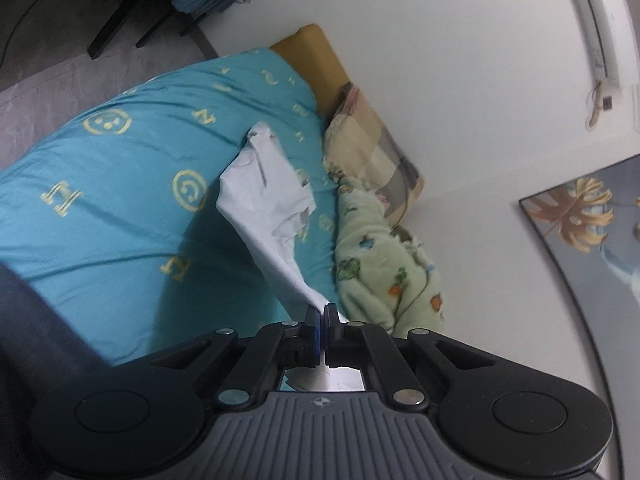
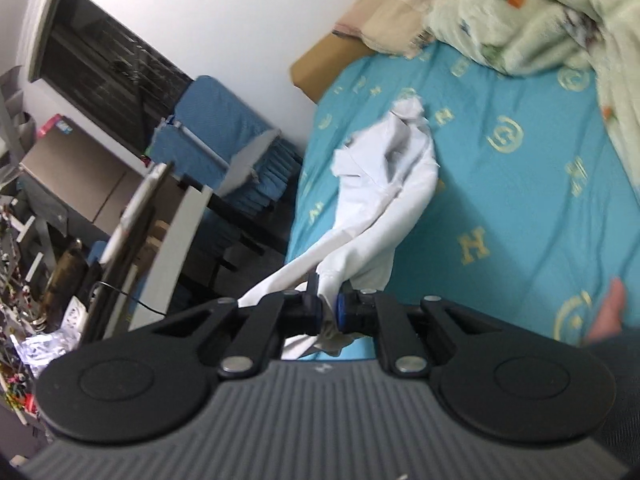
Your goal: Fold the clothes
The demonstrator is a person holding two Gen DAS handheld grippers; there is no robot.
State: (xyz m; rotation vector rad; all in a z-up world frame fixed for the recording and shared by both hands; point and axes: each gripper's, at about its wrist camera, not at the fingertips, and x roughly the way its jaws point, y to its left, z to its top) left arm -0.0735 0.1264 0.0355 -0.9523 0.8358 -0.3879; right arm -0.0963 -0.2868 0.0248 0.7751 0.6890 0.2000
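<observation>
White garment (image 1: 266,184) is clamped by left gripper (image 1: 323,312) and right gripper (image 2: 328,304); a desk (image 2: 132,216) beyond is seen only from the right.

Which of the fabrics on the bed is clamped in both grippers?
The plain white garment, shut in the left gripper and right gripper; the green blanket and checked pillow lie untouched.

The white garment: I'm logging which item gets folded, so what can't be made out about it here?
- Garment type: the white garment is bunched and twisted in both views.
- Gripped part: the left tool and right tool cover the pinched cloth.
- Far end: crumpled on the teal sheet, blurred in the right wrist view.
</observation>
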